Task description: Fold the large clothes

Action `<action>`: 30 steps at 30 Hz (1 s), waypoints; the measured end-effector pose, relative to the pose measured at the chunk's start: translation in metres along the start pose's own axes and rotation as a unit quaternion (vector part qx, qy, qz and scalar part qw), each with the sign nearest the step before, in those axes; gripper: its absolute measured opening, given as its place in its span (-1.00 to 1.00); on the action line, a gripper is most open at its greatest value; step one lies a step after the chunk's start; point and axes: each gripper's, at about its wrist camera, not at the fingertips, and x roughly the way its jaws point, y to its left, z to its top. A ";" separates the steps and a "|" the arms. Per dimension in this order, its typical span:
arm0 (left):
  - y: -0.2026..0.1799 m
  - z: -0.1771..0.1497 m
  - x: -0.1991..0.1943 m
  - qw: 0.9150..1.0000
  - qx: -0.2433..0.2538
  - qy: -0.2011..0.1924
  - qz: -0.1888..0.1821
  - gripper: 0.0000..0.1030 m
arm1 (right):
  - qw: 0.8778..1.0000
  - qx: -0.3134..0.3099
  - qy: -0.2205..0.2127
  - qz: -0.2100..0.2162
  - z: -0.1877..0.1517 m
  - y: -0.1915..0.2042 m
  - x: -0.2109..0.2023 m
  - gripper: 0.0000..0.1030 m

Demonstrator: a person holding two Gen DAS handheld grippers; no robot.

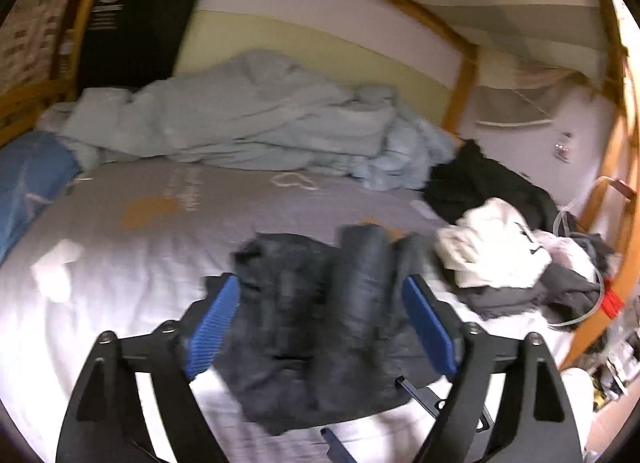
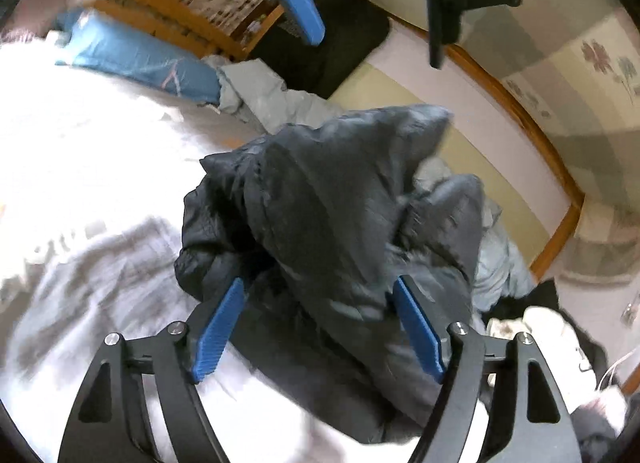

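Evidently both my grippers — left gripper and right gripper — stood spread, clamping nothing, with the dark padded jacket bunched on the bed sheet — folding looked barely begun.

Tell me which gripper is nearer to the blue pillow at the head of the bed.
Left. In the right wrist view the left gripper hangs in the air above the blue pillow. The right gripper is further down the bed, jaws open around the dark jacket.
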 end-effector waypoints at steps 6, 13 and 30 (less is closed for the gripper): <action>-0.006 -0.002 0.043 0.998 -0.001 0.036 0.047 0.66 | 0.997 0.073 0.001 -0.019 -0.009 -0.060 -0.022 0.65; 0.047 -0.023 0.064 0.984 -0.071 0.049 0.158 0.69 | 0.989 0.145 0.023 -0.009 -0.028 -0.119 -0.009 0.67; 0.124 -0.101 0.122 0.954 -0.237 0.170 0.074 1.00 | 0.832 0.496 0.109 0.222 -0.128 -0.225 0.094 0.79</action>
